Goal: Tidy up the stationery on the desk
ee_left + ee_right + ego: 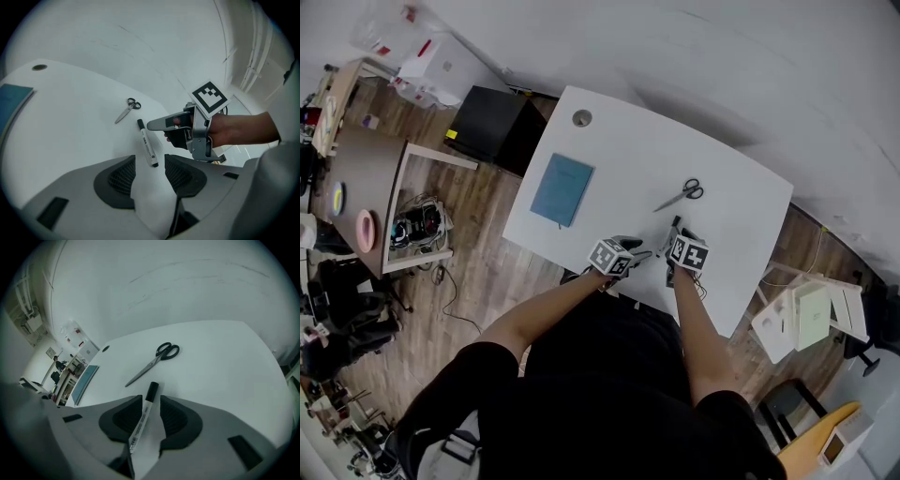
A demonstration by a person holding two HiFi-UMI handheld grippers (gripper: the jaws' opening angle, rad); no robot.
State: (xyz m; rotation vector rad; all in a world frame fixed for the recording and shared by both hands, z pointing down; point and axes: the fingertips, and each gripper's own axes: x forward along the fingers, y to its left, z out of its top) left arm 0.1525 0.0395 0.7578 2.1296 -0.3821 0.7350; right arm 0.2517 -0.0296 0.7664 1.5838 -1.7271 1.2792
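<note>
— Marker (140, 420)?
— White barrel, black cap; flat on desk (731, 234) near edge, between parted jaws of right gripper (150, 402); left gripper (150, 161) gaping too, just beside; scissors (154, 361) beyond, notebook (562, 189) far left.

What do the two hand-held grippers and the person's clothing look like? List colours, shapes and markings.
The left gripper and right gripper have smooth grey bodies with dark, ribbed pads on the jaws. Each carries a cube bearing black-and-white square markers. The person wears a black short-sleeved top.
</note>
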